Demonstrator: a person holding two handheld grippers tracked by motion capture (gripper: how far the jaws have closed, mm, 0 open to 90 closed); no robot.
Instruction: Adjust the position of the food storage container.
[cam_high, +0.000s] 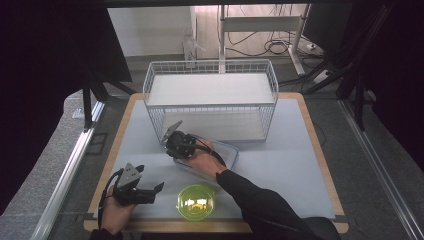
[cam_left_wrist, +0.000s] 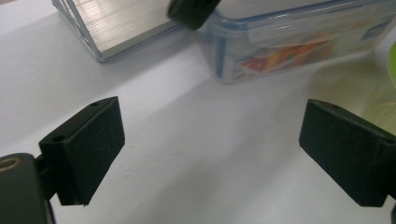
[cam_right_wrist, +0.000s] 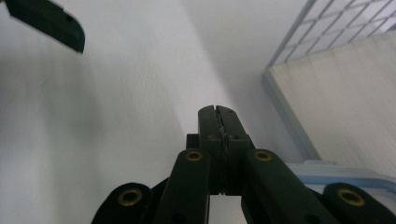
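Table (cam_high: 300, 150) | one wire basket (cam_high: 210, 95) | one container (cam_high: 227, 150) | one bowl (cam_high: 196, 201), perhaps lidded | left gripper (cam_high: 150, 189) jaws wide | right gripper (cam_right_wrist: 217, 114) jaws closed

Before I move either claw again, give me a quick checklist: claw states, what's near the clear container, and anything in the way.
1. Left claw open, nothing between its jaws: ok.
2. Right claw shut, jaws pressed together with nothing seen between them: ok.
3. Right claw placement: it sits at the near left corner of the clear container, whose rim shows just beneath it in the right gripper view; contact: cannot tell.
4. Container lid on and latched: cannot tell.
5. Wire basket stands just behind the container, little room for pushing forward: not ok.
6. Green bowl sits near the table's front edge beside the right forearm: ok, mind it.
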